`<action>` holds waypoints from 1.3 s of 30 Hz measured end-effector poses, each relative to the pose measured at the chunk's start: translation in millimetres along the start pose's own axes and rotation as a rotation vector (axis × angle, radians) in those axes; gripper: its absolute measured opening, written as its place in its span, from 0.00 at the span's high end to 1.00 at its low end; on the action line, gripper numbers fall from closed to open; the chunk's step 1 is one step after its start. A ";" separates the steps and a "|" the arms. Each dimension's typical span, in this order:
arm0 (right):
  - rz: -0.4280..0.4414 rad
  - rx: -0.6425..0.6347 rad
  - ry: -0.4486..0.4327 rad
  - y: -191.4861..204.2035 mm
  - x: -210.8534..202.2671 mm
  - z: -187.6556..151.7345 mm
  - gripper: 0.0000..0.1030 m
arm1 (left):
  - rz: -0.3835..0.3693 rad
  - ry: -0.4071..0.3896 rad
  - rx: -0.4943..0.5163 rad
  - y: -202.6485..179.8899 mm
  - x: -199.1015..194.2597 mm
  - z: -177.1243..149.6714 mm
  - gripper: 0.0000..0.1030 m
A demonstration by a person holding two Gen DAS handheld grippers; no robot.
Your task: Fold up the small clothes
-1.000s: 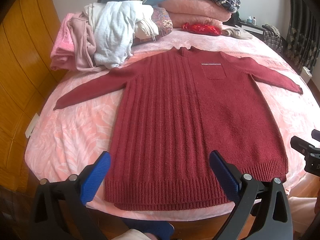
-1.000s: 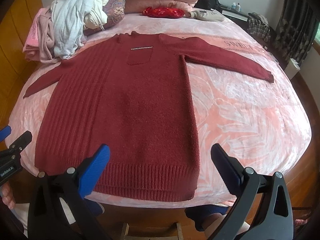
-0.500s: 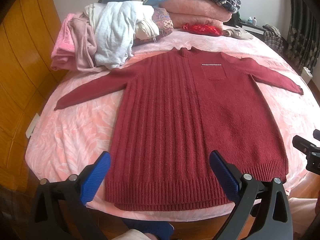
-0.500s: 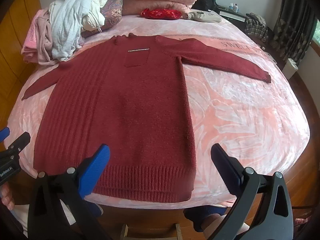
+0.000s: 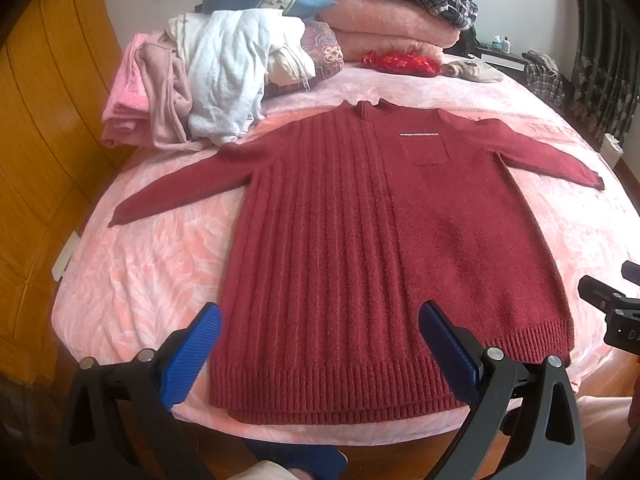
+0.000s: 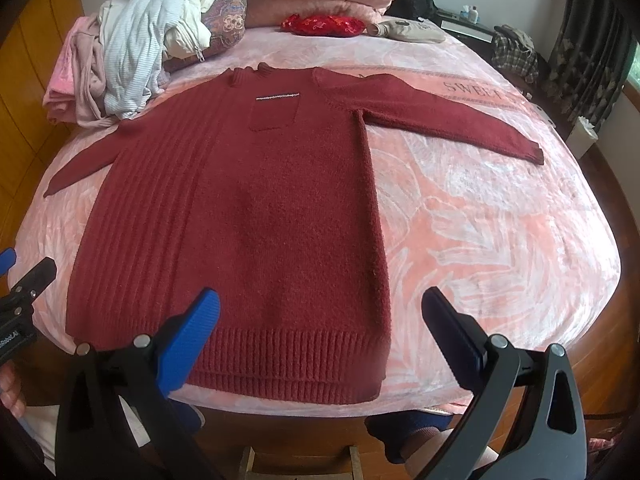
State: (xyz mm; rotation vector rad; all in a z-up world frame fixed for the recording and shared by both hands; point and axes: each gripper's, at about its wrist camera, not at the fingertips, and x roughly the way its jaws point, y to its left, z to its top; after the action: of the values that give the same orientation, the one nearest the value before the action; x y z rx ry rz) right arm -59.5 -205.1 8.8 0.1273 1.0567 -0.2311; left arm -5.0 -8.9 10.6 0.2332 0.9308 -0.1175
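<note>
Jaws of both the left gripper and right gripper gape empty above the red sweater, whose hem they partly hide.

The right claw moves forward and slightly higher over the bed: in its view the sweater slides down and left, its hem now nearer the blue pads. In the left view, the right claw drops lower at the frame edge.
</note>
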 end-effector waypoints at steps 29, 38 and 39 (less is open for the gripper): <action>-0.025 0.237 0.094 -245.6 114.0 185.3 0.03 | -0.124 0.091 0.043 -180.4 142.9 176.7 0.04; -0.066 0.403 0.190 -404.4 219.5 202.2 0.03 | -0.176 0.142 0.035 -293.1 230.8 227.3 0.04; -0.057 0.414 0.191 -415.5 224.3 202.4 0.03 | -0.173 0.140 0.039 -299.9 236.1 229.9 0.04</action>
State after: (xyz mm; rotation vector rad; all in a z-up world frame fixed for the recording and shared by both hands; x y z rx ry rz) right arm 114.0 -679.3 -85.4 0.5004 1.1921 -0.4964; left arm 254.2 -356.5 -91.8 0.1986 1.0883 -0.2820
